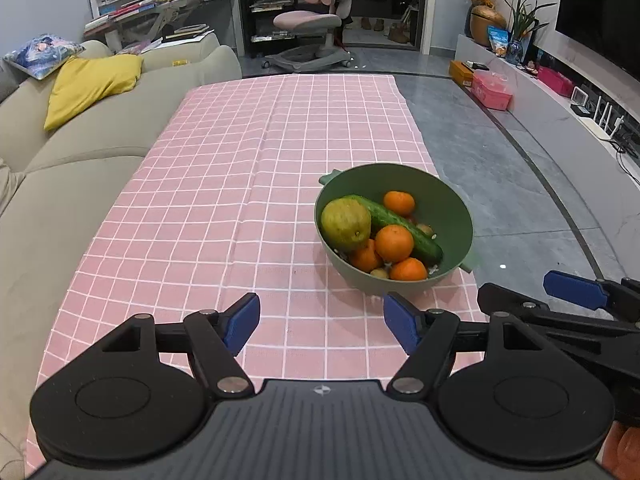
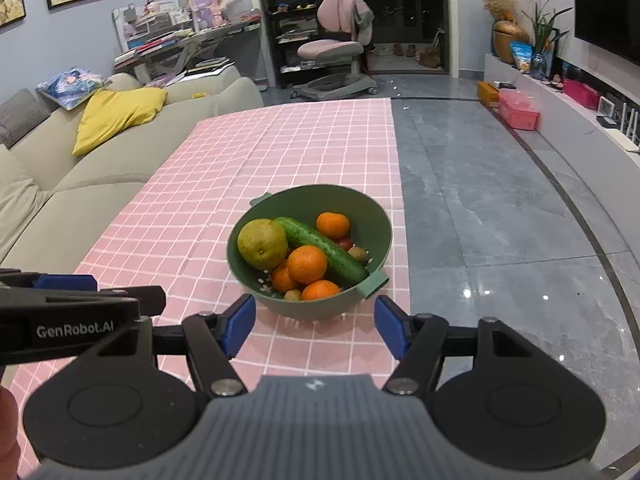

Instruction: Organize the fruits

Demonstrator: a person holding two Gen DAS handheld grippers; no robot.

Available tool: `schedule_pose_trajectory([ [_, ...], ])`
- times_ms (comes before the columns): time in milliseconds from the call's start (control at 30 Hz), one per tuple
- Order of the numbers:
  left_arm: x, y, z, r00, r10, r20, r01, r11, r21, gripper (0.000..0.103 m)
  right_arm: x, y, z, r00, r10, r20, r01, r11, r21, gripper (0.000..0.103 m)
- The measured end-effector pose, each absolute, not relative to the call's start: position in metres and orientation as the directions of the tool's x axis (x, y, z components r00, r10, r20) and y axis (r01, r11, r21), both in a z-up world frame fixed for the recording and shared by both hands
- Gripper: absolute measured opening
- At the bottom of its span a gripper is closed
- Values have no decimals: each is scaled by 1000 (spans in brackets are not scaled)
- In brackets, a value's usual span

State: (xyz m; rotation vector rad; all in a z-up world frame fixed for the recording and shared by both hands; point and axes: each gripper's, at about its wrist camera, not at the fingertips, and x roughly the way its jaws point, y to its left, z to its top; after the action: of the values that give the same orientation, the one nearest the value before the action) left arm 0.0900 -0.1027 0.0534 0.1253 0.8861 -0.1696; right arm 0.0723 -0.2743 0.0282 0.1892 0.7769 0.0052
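Observation:
A green bowl point(image 1: 452, 208) point(image 2: 360, 216) stands on the pink checked tablecloth near the table's right edge. In it lie a yellow-green pear point(image 1: 346, 224) point(image 2: 262, 243), a cucumber point(image 1: 396, 226) point(image 2: 324, 249), several oranges point(image 1: 394, 242) point(image 2: 307, 264) and small kiwis point(image 2: 358, 253). My left gripper point(image 1: 320, 322) is open and empty, above the cloth just short of the bowl and to its left. My right gripper point(image 2: 314, 324) is open and empty, right in front of the bowl. The right gripper's blue fingertip point(image 1: 574, 286) shows at the right of the left wrist view.
A beige sofa point(image 1: 80, 176) with a yellow cushion point(image 1: 92, 86) runs along the table's left side. The pink tablecloth point(image 1: 248, 184) stretches away behind the bowl. Grey tile floor point(image 2: 500, 220) lies right of the table. A pink chair point(image 2: 336, 48) stands at the back.

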Motion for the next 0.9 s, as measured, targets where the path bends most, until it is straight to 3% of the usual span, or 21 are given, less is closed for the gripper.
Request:
schedule_pose_trajectory([
  [900,83,-115,60,639,-77,-766,207,975,75,83,68,-286,34,721,76,-688,67,982,179,63],
])
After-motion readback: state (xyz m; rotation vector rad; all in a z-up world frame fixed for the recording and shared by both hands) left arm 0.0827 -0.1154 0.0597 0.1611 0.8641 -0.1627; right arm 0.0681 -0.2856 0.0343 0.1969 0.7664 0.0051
